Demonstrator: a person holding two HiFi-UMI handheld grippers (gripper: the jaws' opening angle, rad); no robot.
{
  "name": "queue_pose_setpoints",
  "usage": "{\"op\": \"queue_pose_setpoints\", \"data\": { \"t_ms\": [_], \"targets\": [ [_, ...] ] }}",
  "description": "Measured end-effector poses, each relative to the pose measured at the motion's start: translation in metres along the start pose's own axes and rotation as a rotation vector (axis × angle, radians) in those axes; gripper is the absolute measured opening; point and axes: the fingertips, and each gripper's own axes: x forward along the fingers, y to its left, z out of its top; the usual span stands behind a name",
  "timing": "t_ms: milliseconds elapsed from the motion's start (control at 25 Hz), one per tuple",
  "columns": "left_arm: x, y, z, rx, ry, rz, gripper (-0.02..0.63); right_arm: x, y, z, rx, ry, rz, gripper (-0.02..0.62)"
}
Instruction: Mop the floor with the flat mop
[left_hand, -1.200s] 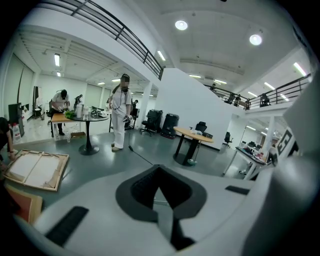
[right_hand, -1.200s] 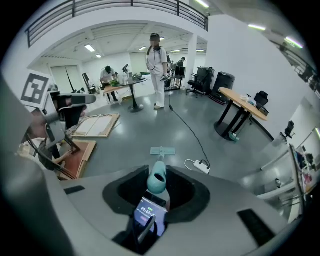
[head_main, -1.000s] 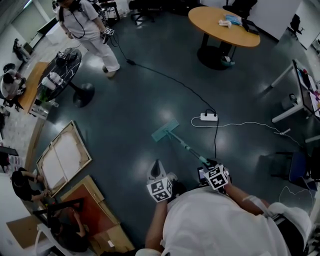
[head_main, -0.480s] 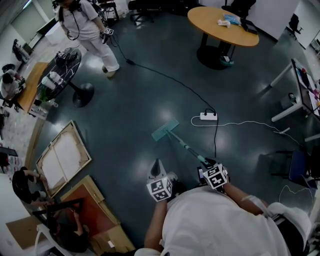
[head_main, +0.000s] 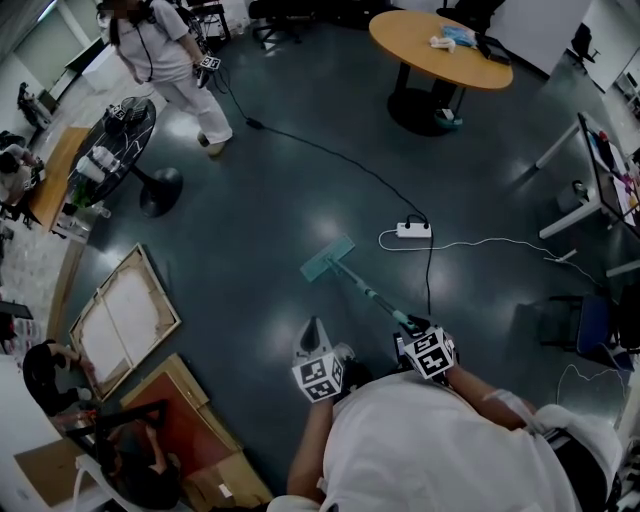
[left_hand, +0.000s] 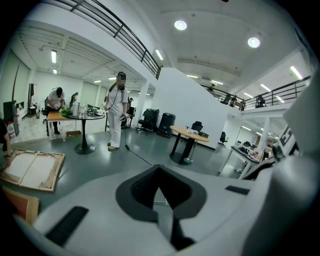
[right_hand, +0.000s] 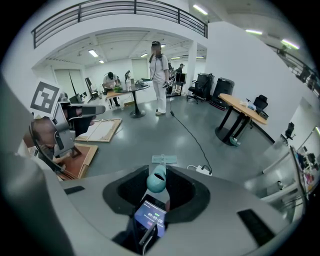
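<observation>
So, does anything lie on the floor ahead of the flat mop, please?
Yes: a white power strip with its black and white cables lies just beyond the mop head, to its right.

Head view looks steeply down; both gripper views face level toward round table (head_main: 420, 45)

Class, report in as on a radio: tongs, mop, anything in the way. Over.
Left tongs shut, empty. Right tongs shut on flat mop, head on floor. Power strip and cable close beside it.
</observation>
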Motion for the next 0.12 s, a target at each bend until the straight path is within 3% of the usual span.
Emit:
{"op": "queue_pose_setpoints", "data": {
  "t_ms": [120],
  "targets": [
    [0.0027,0.0003,0.0006,0.001,0.003,-0.005,0.005,0.0027,-0.0014,0.0012,-0.004,-0.001,-0.003,0.112]
  ]
}}
